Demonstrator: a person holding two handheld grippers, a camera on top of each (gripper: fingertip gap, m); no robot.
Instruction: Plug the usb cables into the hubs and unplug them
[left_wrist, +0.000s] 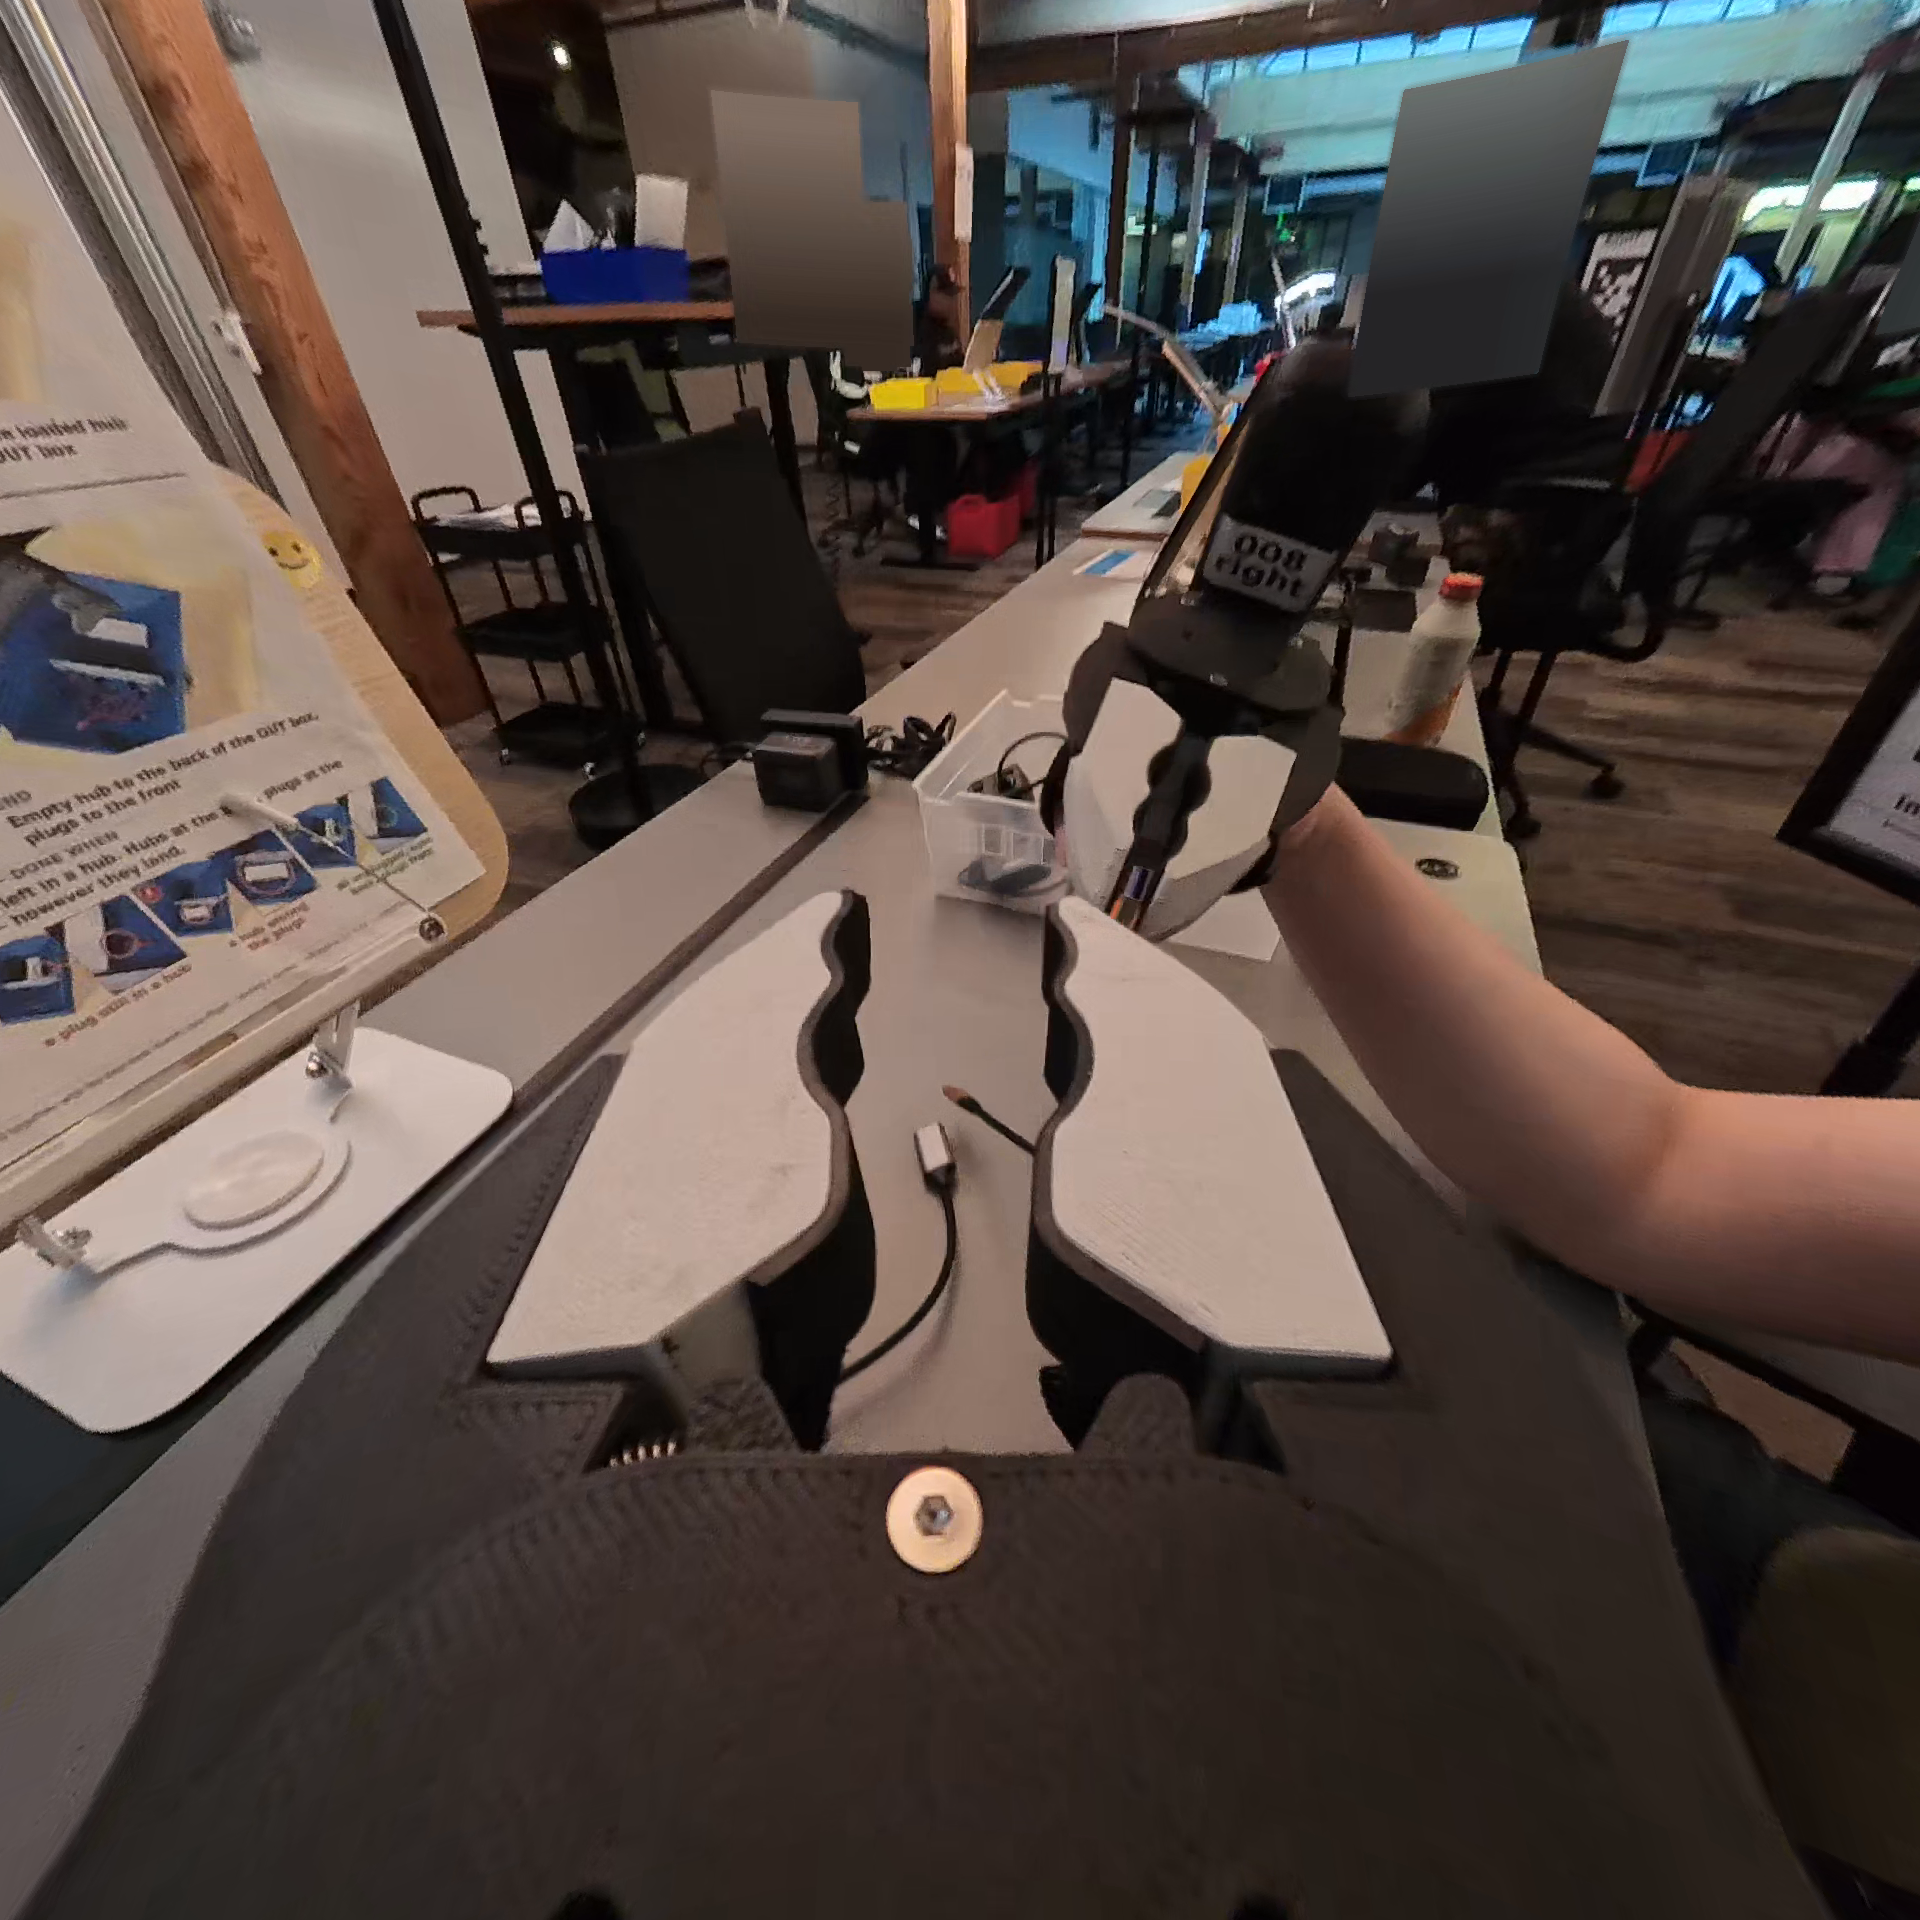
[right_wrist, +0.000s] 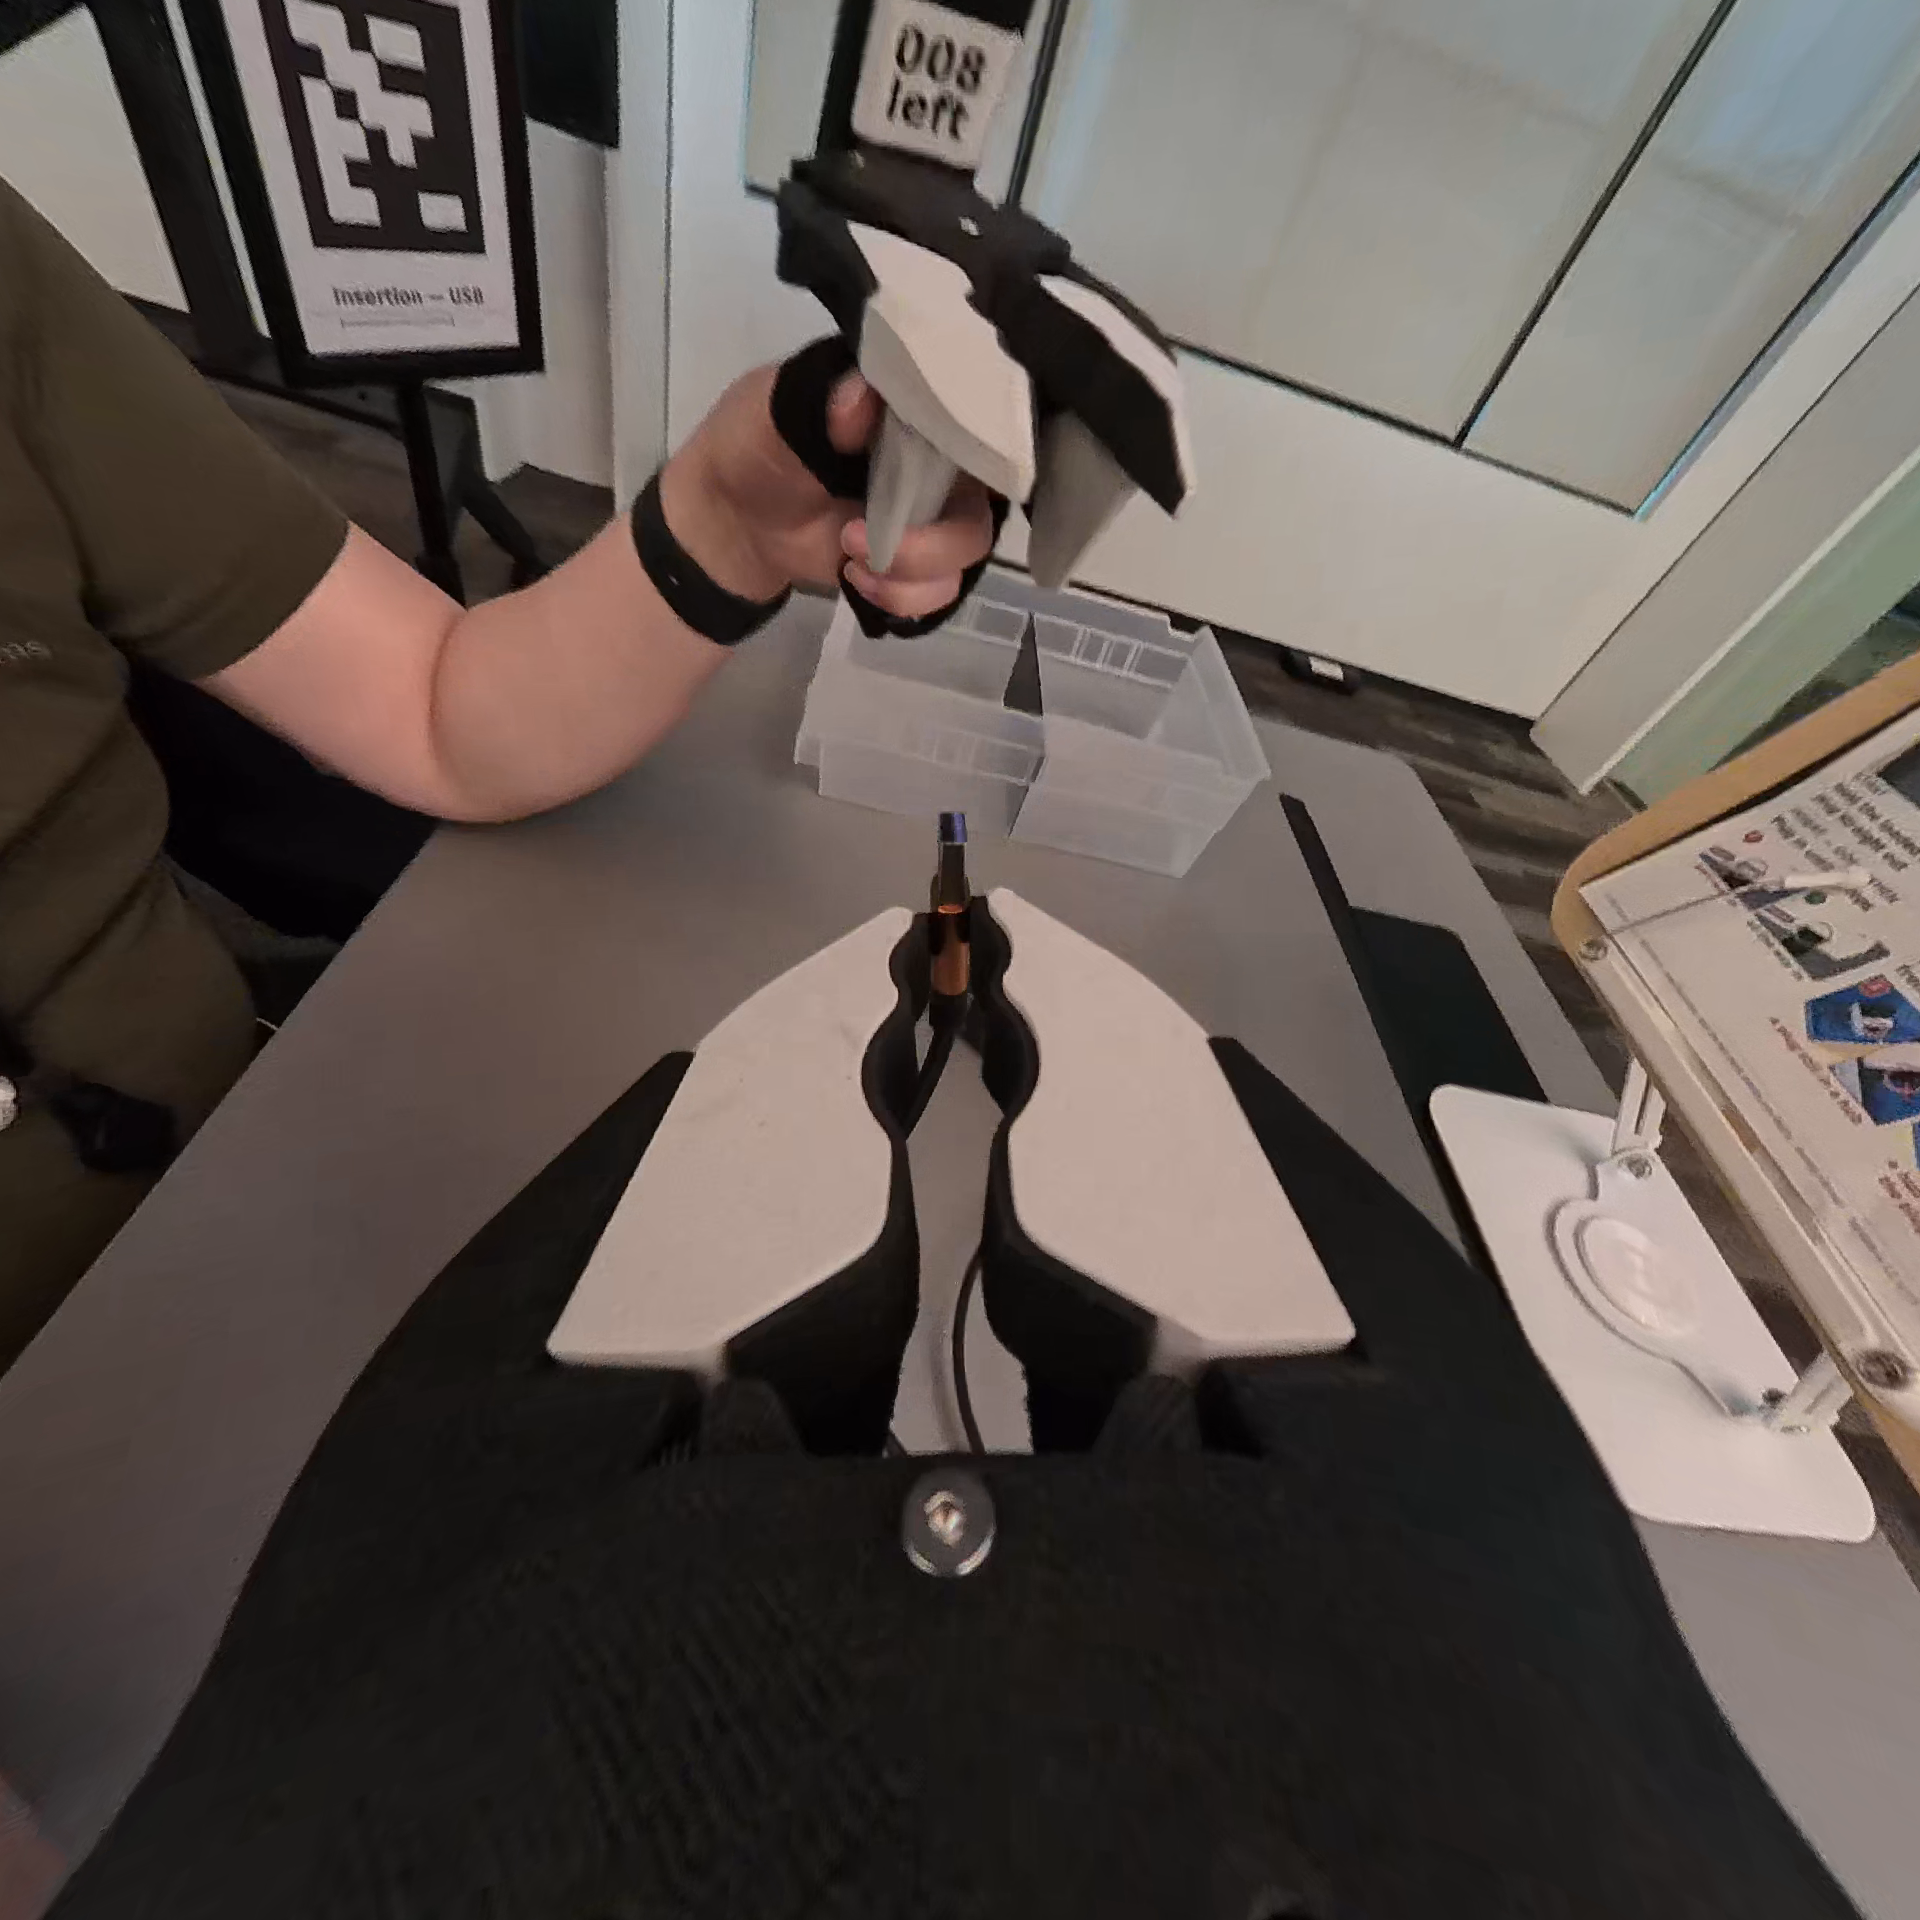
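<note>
The right tongs (right_wrist: 948, 914) are clamped on a USB plug (right_wrist: 950, 935) with an orange band and a blue tip; its black cable (right_wrist: 966, 1340) hangs under them. The left tongs (left_wrist: 945, 997) stand apart and hold nothing, above a silver plug (left_wrist: 932, 1151) lying on the smooth grey table (left_wrist: 644, 914). Both have white flat plates with wavy black inner edges. A clear plastic box (right_wrist: 1039, 727) stands beyond, and a laminated instruction sheet (left_wrist: 177, 790) stands at the side.

Both wide-angle views bend straight lines strongly at the edges. Even, soft indoor light leaves only faint shadows on the matte grey tabletop (left_wrist: 727, 914). The distant office background looks smeared and out of focus.
</note>
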